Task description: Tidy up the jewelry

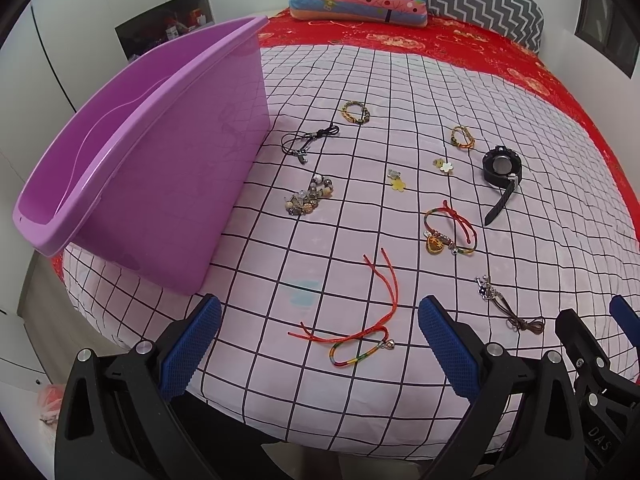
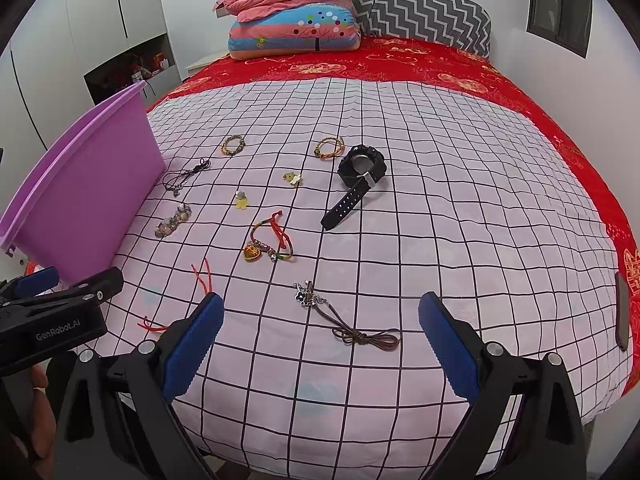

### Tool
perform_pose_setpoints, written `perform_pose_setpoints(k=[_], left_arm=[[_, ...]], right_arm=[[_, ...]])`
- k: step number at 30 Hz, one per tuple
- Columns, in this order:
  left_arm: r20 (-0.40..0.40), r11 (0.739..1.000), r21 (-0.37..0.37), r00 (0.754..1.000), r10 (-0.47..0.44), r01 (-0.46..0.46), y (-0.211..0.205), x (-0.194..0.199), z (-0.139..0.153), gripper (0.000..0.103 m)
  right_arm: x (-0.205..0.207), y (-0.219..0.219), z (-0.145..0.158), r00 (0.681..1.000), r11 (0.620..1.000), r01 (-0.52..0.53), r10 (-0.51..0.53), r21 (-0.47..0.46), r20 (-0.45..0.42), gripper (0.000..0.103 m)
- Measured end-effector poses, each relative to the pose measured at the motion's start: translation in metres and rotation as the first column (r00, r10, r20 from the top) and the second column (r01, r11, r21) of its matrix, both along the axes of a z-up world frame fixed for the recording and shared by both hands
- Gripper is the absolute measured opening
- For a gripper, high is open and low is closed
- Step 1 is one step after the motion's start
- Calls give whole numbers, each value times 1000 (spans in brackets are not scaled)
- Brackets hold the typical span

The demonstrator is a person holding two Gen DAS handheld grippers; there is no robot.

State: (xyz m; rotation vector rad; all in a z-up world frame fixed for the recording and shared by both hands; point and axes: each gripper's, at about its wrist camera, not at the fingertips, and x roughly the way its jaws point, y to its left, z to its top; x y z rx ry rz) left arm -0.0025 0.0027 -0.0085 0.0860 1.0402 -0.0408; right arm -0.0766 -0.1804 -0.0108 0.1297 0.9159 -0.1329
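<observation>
Both claws, left claw and right claw, gape empty; thin red cord bracelet beneath the left claw may slip or snag bedsheet.

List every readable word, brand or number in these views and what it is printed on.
"GenRobot.AI" in pale letters on the black body of the left gripper, seen from the right wrist view.
"DAS", cut off at the frame edge, on the right gripper.
Black watch: face too small to read.
Pillow: patterns only, no text.

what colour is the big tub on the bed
Purple tub, clearest in the left wrist view.
</observation>
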Motion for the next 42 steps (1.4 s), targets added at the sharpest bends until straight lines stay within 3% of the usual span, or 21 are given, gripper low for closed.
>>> perform_pose_setpoints(k=[9, 16, 29, 42], left_arm=[[-32, 1000, 10, 999, 1, -1, 15, -7, -33, 97], [-77, 1000, -31, 997, -5, 3, 26, -9, -66, 97], [-105, 998, -46, 993, -46, 41, 12, -4, -100, 97], [-115, 998, -38, 992, -53, 49, 4, 6, -123, 97]], right_arm=[[-2, -4, -21, 999, 998, -26, 27, 51, -27, 93], [-4, -8, -48, 997, 996, -53, 57, 71, -44, 93], [12, -30, -95, 993, 996, -26, 36, 85, -116, 93], [28, -37, -125, 990, 999, -32, 29, -20, -138, 93]])
